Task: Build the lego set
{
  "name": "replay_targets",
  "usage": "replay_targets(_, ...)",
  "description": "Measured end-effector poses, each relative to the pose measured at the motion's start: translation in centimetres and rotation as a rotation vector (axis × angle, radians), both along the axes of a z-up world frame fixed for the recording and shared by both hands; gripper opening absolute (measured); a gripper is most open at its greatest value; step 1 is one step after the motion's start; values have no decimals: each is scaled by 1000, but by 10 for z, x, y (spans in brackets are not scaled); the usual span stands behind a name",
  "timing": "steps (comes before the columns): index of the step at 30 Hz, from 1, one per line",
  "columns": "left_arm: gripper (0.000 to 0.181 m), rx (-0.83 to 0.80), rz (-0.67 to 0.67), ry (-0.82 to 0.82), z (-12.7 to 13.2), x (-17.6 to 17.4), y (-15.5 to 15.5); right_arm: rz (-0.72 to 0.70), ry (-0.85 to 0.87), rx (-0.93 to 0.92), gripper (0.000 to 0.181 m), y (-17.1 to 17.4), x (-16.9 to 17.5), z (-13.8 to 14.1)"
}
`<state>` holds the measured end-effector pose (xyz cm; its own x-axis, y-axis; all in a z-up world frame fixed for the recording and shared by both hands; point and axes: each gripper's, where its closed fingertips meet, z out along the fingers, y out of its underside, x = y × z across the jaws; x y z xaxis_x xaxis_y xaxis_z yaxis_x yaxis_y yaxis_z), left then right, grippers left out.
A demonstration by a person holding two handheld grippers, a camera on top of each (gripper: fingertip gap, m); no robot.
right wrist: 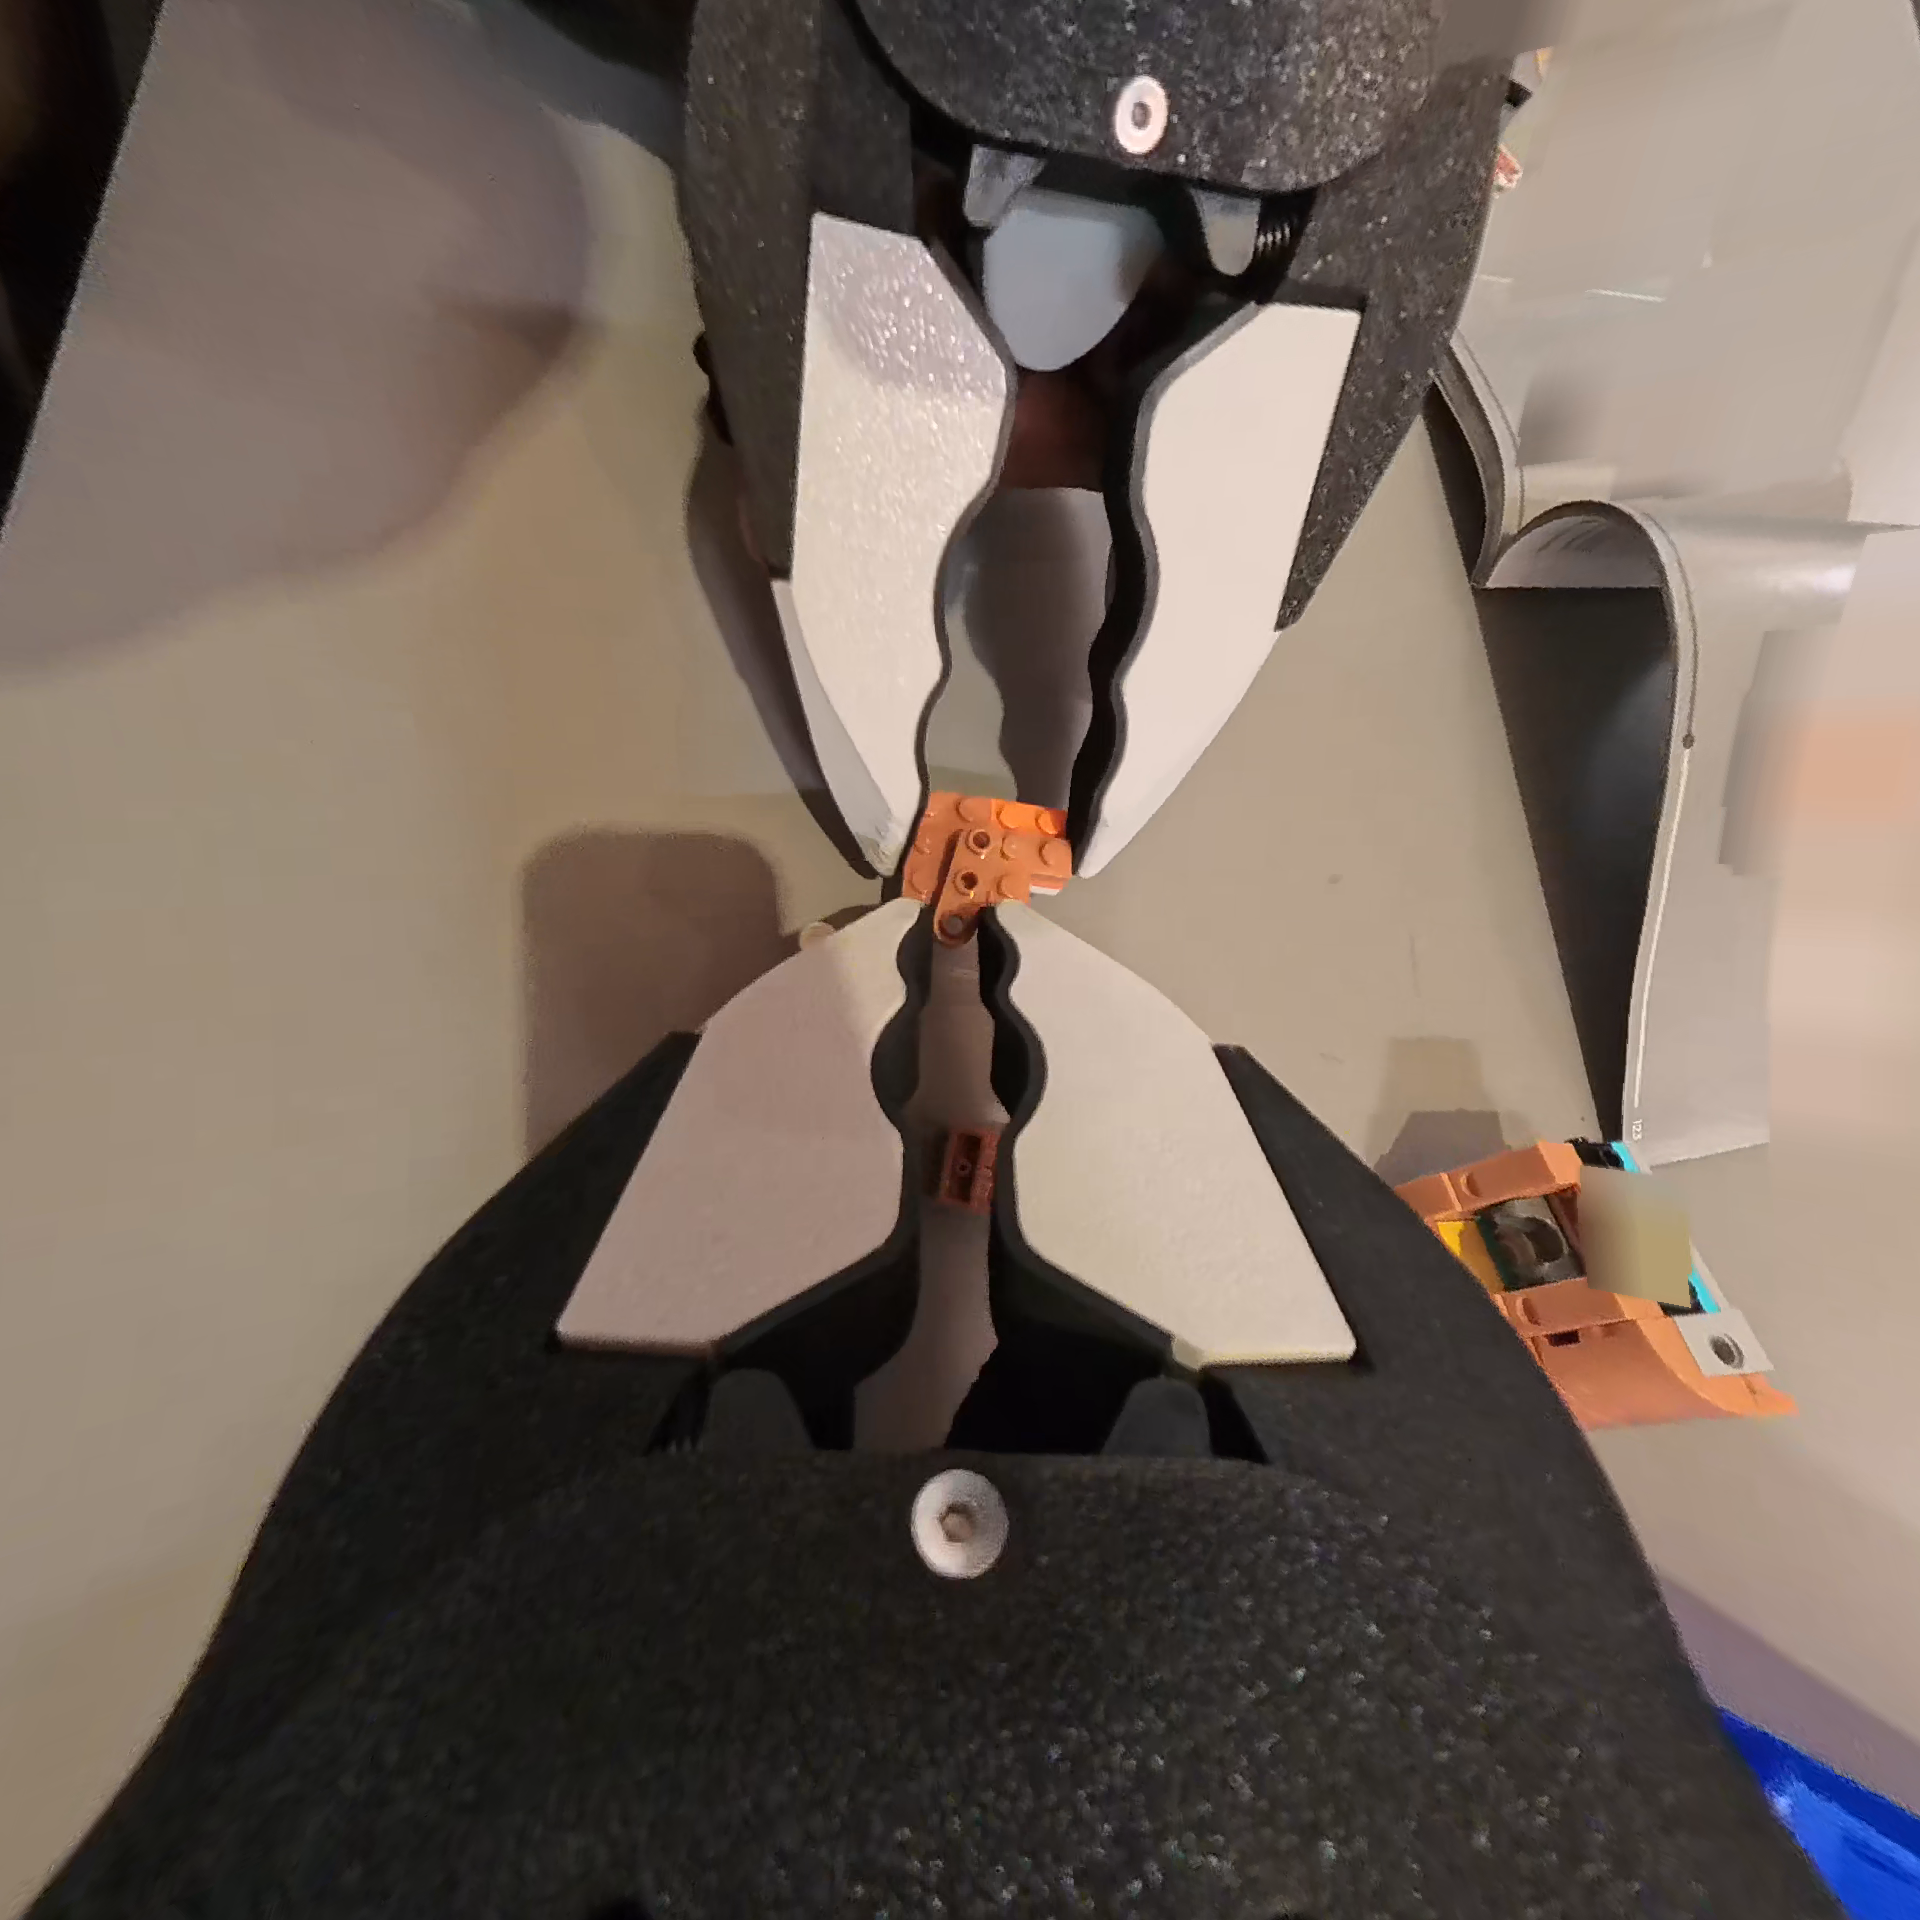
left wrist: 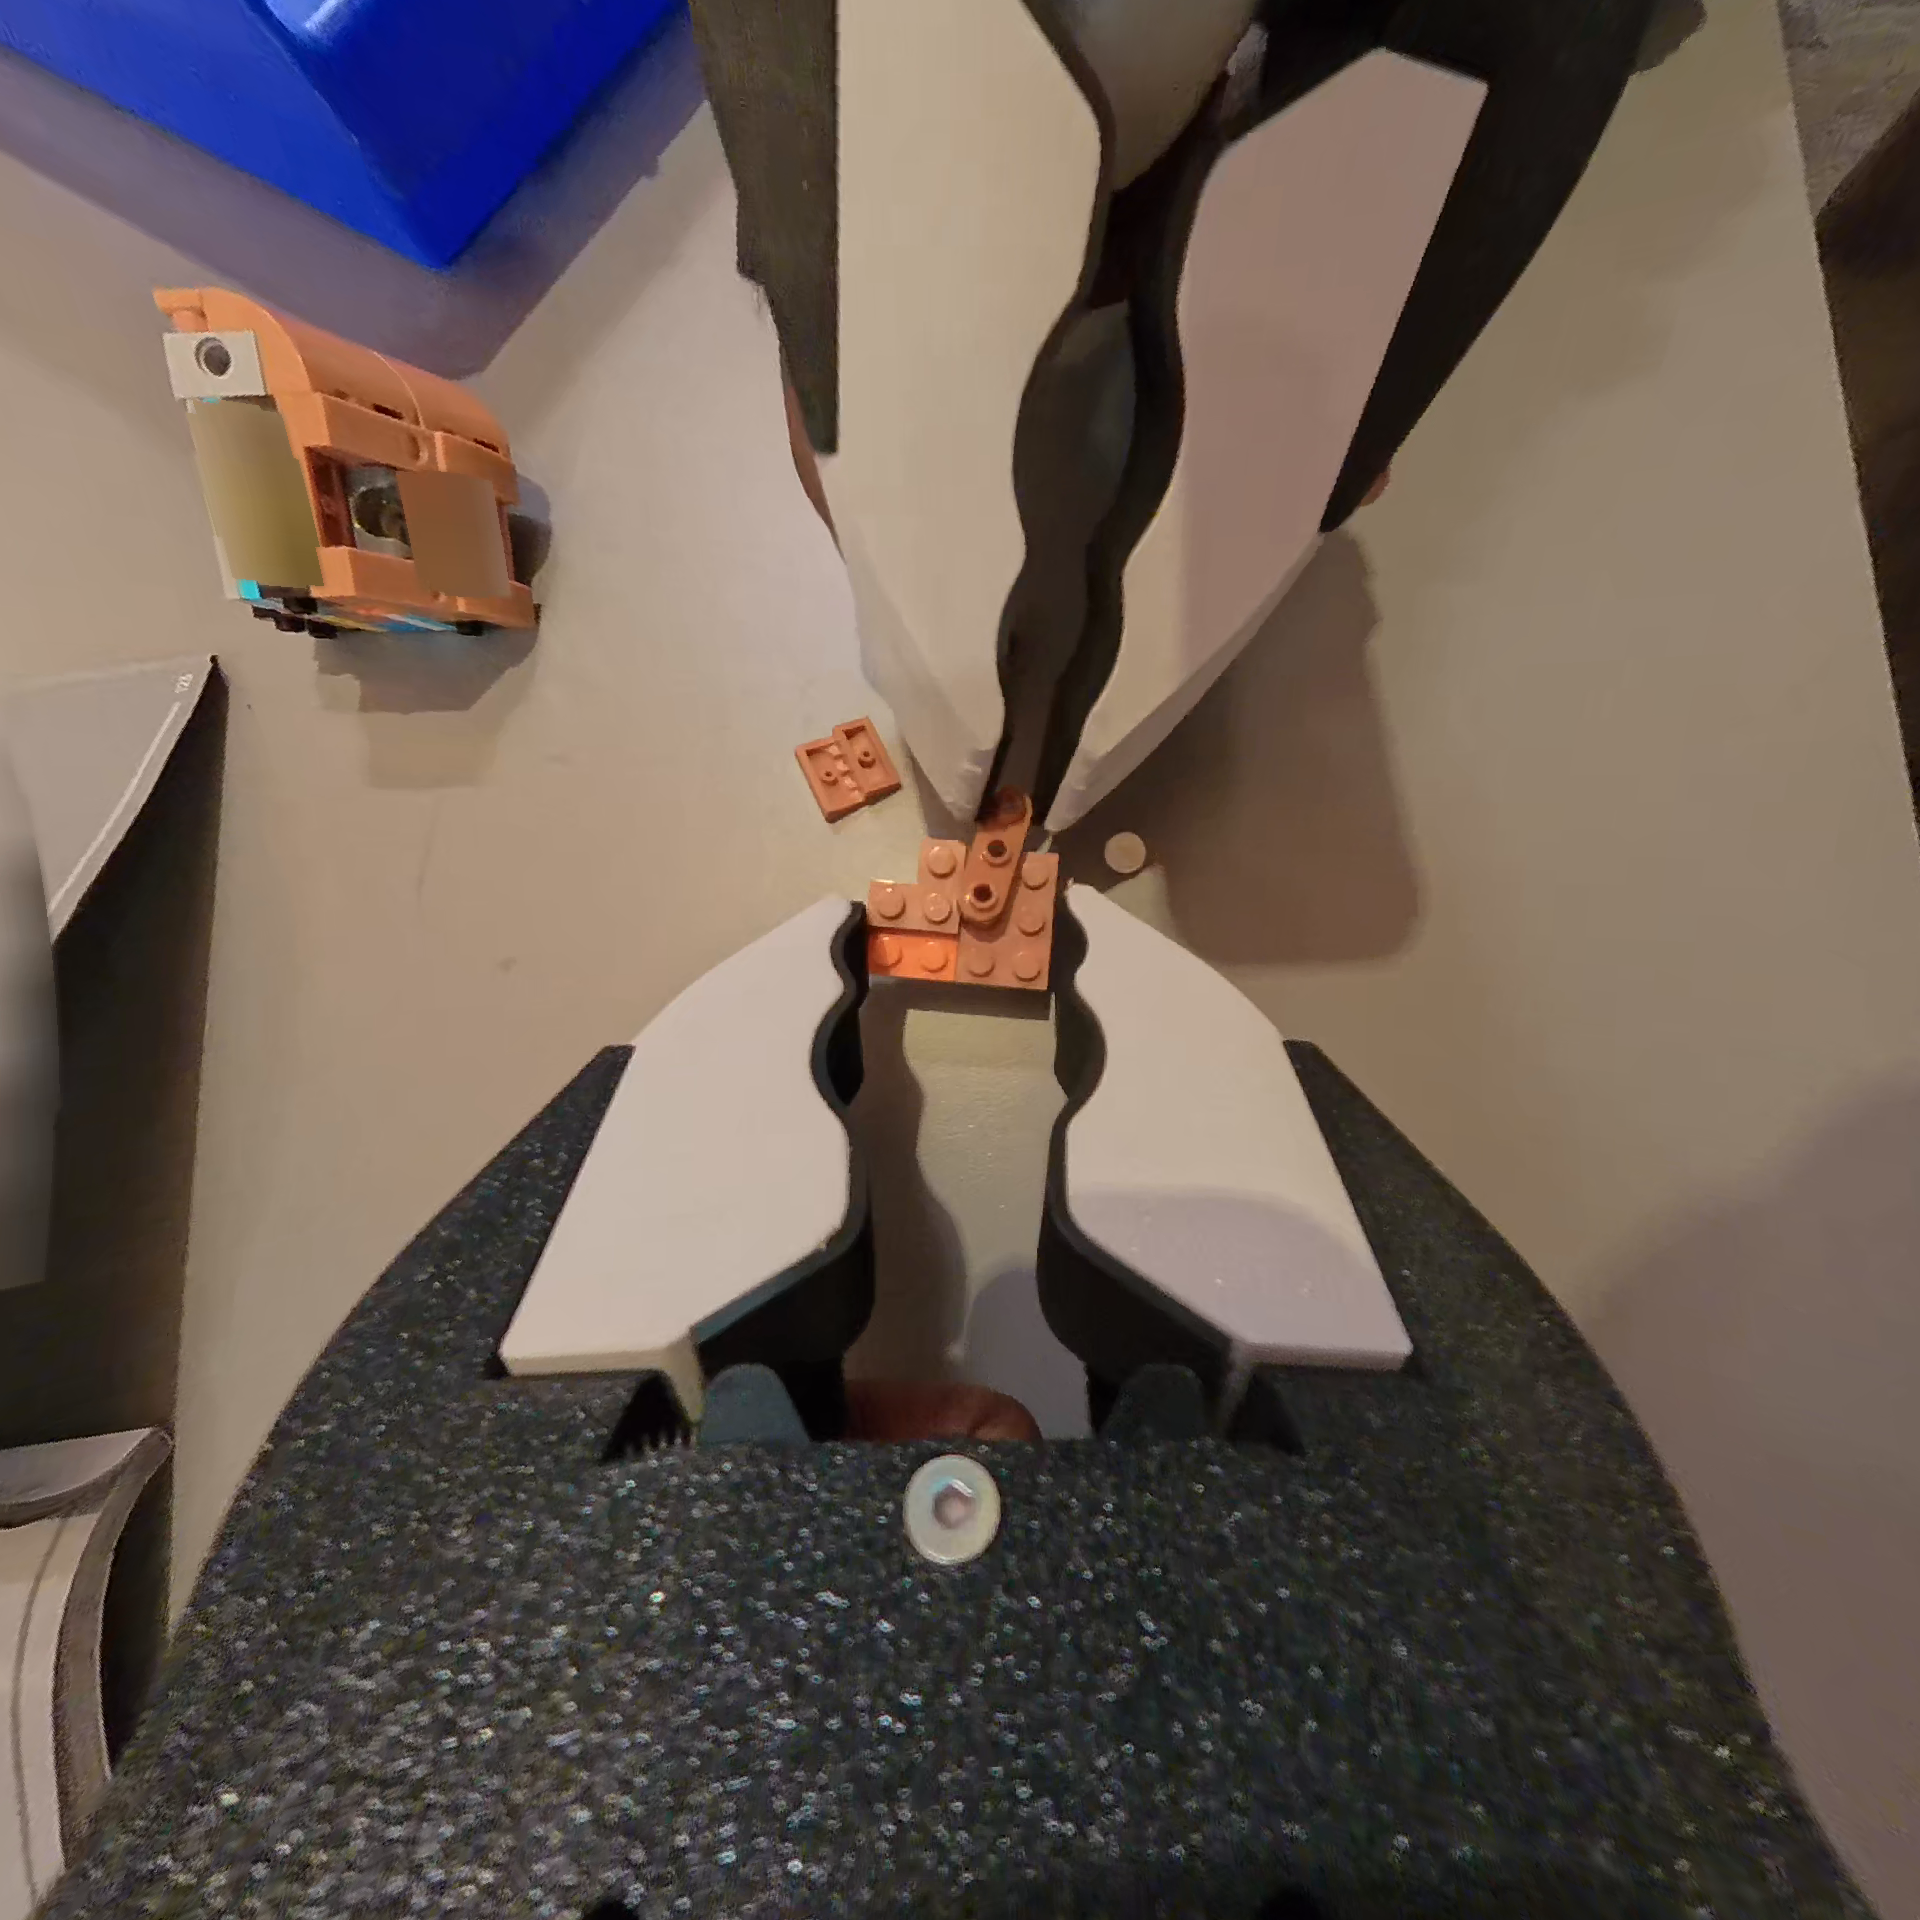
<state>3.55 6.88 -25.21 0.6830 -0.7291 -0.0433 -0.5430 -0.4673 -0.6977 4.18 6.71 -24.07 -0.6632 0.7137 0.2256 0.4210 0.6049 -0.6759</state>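
Holding the small orange plate assembly (left wrist: 961, 925) between the tips of our left gripper (left wrist: 961, 935), we keep it just above the pale table (left wrist: 520, 831), its studs facing up. Our right gripper (right wrist: 961, 925) comes in from the opposite side, its jaws pinched onto the far end of a narrow brown plate (left wrist: 997, 862) that lies across the assembly's studs. The step in hand looks like seating this narrow plate onto the assembly (whether it has clicked down fully we cannot tell; it seems slightly skewed to the stud rows).

Next, we judge, the move calls for squaring the narrow plate to the studs and pressing straight down while the left grip stays firm, so the assembly does not twist out.

Nearby lie a small hinged brown piece (left wrist: 847, 769) and a round pale stud (left wrist: 1124, 854) just beside the right fingers. The larger orange-and-tan build (left wrist: 353, 468) sits well apart, near a blue bin (left wrist: 364, 114).
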Motion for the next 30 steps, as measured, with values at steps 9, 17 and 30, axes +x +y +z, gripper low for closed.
replay_targets(9, 34, -4, -8, -9, 0, 2, -1, 6, 9, 19, 9, -1, -1, 0)
replay_targets(17, 34, -7, -10, -21, 0, 2, -1, 21, 30, 33, 14, -1, 0, 0)
replay_targets(30, 34, -23, 4, -64, 9, -3, -4, 310, 512, 427, 35, -3, 2, 13)
